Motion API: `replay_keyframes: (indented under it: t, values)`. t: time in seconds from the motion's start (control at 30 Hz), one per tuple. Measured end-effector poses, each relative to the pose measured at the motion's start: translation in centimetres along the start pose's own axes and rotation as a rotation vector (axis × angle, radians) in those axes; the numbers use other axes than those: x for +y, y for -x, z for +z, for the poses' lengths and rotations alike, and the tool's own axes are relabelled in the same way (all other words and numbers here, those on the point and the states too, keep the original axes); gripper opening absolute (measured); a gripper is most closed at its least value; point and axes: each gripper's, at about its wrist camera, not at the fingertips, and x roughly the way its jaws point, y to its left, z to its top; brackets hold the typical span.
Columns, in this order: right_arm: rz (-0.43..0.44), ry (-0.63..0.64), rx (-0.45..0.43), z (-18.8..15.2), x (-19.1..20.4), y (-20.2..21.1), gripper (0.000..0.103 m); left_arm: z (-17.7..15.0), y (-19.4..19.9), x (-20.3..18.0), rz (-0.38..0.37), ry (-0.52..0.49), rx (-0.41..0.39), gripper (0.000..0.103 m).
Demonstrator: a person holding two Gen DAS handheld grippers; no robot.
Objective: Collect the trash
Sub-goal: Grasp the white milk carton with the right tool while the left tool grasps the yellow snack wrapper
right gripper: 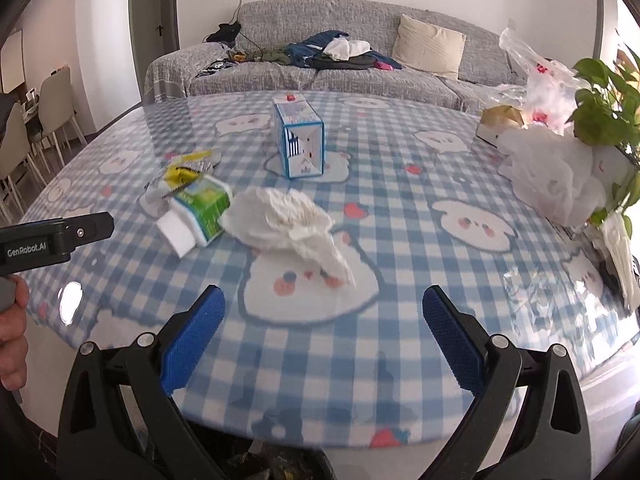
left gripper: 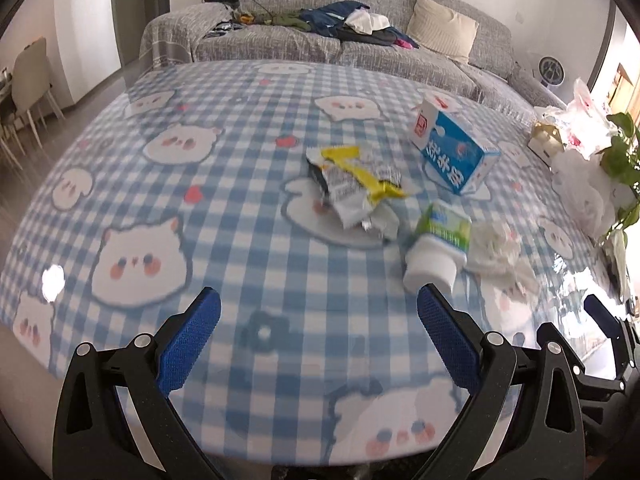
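Jaws of both grippers stand spread wide and hold nothing. Left gripper [left gripper: 318, 312] hovers low over the near edge of the surface [left gripper: 240, 208], which carries a blue-checked cloth with cartoon animals. Right gripper [right gripper: 324, 312] hovers beside it at a similar height; the person's left hand [right gripper: 12, 320] shows at the edge of the right wrist view.

Trash lies ahead of the jaws in one loose cluster:

- Crumpled tissue [right gripper: 288, 216]: directly ahead of the right jaws, nearest to them. Judged very light, soft and fully compressible. Pinch across the raised middle of the wad; thin trailing edges may tear or slip out.
- Small green-and-white carton [left gripper: 440, 240]: just ahead of the right-hand finger of the left jaws, lying on its side and touching the tissue. Judged light and probably empty, with walls that will buckle under pressure. Grip across the flat sides with moderate closure.
- Torn yellow-and-silver wrapper [left gripper: 356, 180]: further ahead of the left jaws, beyond the carton. Judged thin, slick and springy; take it at the bunched centre.
- Blue-and-white milk box [right gripper: 298, 140]: farthest ahead, apart from the rest. Stiffest item; grip across its narrow faces.

White plastic bags [right gripper: 556, 176] sit well off to the right, beside a leafy plant [right gripper: 608, 100].
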Motion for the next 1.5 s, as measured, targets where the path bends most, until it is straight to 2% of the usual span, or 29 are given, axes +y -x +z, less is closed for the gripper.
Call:
replay_keyframes:
  t: [0.57, 0.9, 1.07, 1.23, 1.4, 1.5]
  values:
    - [0.048, 0.006, -0.053, 7.5, -0.2, -5.4, 0.095, 7.0, -5.8, -1.5, 0.009, 0.032, 0.047, 0.096]
    - [0.075, 0.016, -0.072, 11.2, -0.2, -8.4, 0.085, 9.8, -9.5, -2.2, 0.036, 0.054, 0.097, 0.096]
    - [0.09, 0.008, -0.057, 12.0, -0.3, -10.2, 0.077, 10.1, -11.3, -2.2, 0.011, 0.068, 0.13, 0.095]
    - [0.106, -0.003, -0.032, 12.4, -0.4, -12.2, 0.07, 10.1, -12.4, -2.7, 0.03, 0.052, 0.142, 0.089]
    - [0.117, -0.009, -0.021, 12.4, -0.3, -13.2, 0.058, 10.4, -12.4, -2.7, 0.097, 0.052, 0.149, 0.07]
    - [0.115, -0.008, -0.023, 12.5, -0.1, -13.6, 0.053, 10.3, -12.3, -2.8, 0.11, 0.049, 0.156, 0.062]
